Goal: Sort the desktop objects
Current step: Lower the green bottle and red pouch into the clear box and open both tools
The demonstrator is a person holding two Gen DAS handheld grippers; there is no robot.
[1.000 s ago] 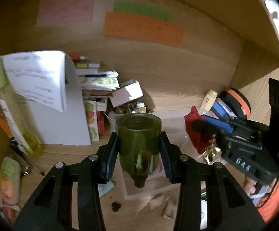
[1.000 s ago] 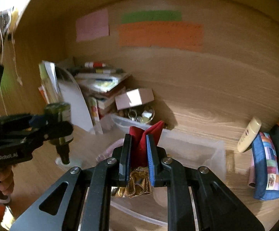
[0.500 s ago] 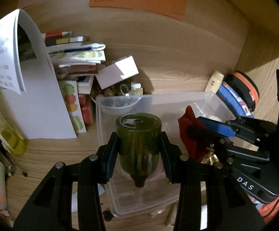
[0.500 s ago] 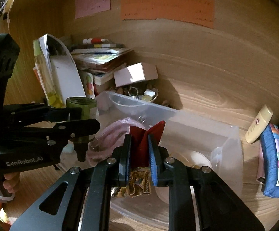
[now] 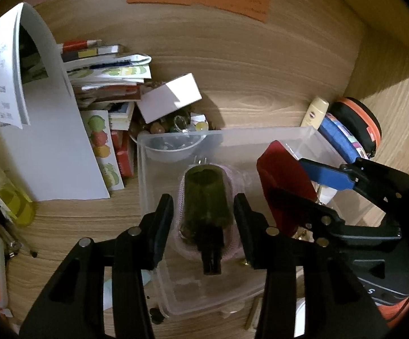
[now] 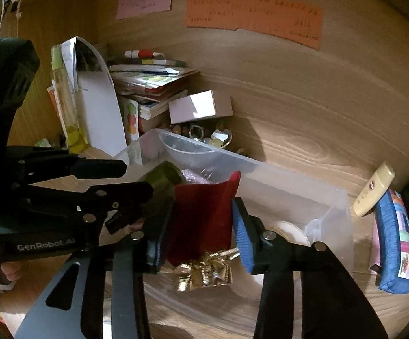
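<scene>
From the left wrist we see our left tool (image 5: 204,212) spread, its jaws having just opened clear of the green bottle (image 5: 205,197), which lies on a pink cloth (image 5: 232,243) inside the clear bin (image 5: 153,197). From the right wrist, our right tool (image 6: 198,234) has just been opening around the red pouch (image 6: 201,220), over the bin too. Books (image 6: 153,82), a bowl of trinkets (image 6: 201,135) and pouches remain on the tabletop (image 6: 303,130)
</scene>
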